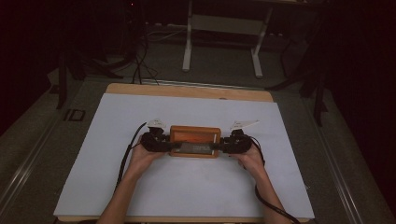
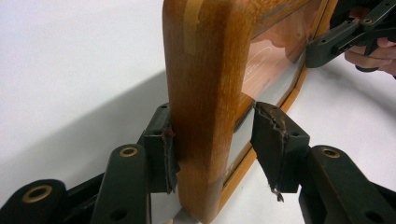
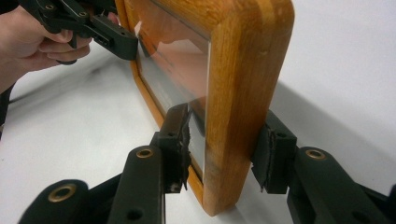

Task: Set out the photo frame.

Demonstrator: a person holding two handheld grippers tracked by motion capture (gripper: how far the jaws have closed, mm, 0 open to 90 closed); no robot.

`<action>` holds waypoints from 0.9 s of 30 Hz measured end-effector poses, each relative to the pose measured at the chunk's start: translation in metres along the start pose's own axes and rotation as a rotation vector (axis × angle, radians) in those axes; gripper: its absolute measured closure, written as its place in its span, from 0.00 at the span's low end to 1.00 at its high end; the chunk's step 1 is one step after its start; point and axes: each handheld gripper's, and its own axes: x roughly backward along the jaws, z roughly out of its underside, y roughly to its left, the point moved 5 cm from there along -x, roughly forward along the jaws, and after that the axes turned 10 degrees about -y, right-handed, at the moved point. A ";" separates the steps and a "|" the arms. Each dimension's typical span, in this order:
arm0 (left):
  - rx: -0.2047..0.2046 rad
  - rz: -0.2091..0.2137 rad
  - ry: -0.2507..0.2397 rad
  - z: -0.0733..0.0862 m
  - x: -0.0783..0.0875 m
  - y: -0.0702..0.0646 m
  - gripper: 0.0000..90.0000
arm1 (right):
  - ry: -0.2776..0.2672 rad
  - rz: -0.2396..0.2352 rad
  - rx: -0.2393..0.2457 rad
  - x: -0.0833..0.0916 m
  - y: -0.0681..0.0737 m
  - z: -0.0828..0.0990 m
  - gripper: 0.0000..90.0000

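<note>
The wooden box (image 1: 194, 141), mid-surface, looks rigid, fairly heavy, with a fragile clear panel. The left tool (image 2: 212, 149) and the right tool (image 3: 224, 154) straddle its end frames; whether the pads press, I cannot tell.

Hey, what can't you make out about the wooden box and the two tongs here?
- High view: dim and small; the label on the wooden box is unreadable.
- Left gripper view: whether the left tongs clamp the box; one pad stands off.
- Right gripper view: the box's far end is cut off; the right tongs hide its lower edge.
</note>
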 end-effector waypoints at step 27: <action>0.003 0.003 -0.005 0.000 -0.001 0.002 0.58 | -0.014 -0.001 -0.005 -0.001 -0.001 0.002 0.67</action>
